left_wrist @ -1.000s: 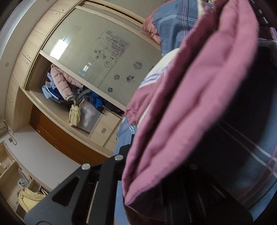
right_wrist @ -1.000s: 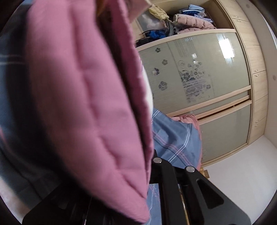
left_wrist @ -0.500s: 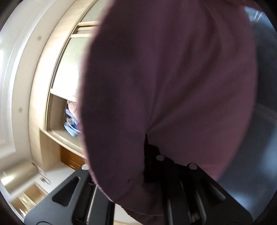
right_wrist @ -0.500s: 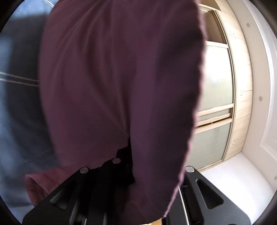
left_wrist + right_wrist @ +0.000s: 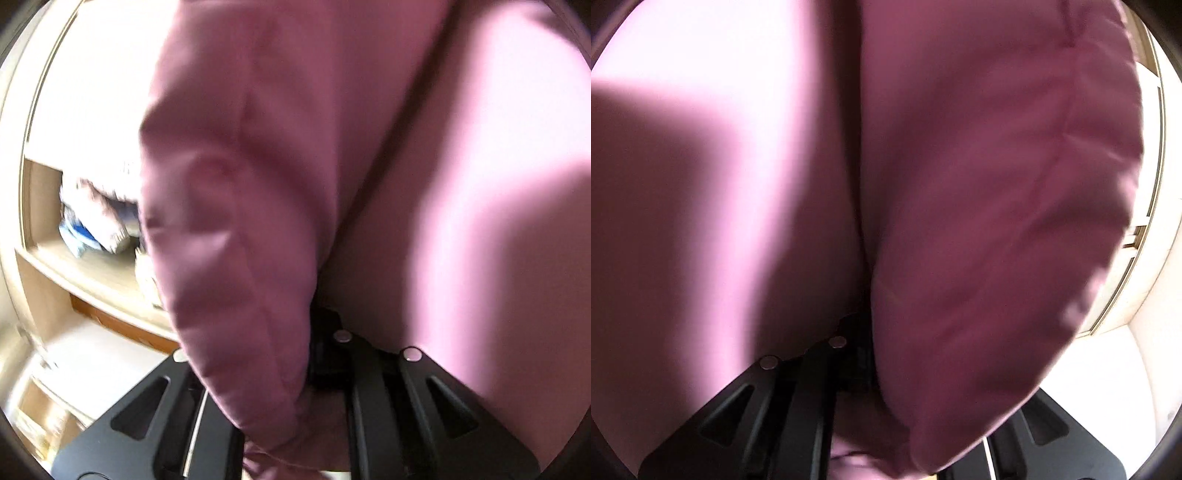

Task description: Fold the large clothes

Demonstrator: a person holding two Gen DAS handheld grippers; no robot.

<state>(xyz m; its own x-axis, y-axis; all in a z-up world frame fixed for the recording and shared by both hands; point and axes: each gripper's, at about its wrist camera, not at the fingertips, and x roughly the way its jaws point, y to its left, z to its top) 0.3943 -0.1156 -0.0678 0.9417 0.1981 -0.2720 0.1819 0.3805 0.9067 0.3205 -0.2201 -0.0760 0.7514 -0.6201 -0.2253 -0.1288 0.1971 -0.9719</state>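
Filling both wrist views, a pink quilted garment (image 5: 332, 166) is draped over the black jaws. Left gripper (image 5: 317, 354): fabric is pinched between nearly closed jaws, which have just eased apart slightly. Right gripper (image 5: 857, 354): jaws clenched on the same garment (image 5: 979, 221). A wardrobe shelf (image 5: 85, 273) with blurred clothes (image 5: 96, 218) is seen at left.

Blurred clothes (image 5: 99, 221) lie piled on the wardrobe shelf (image 5: 92, 275)
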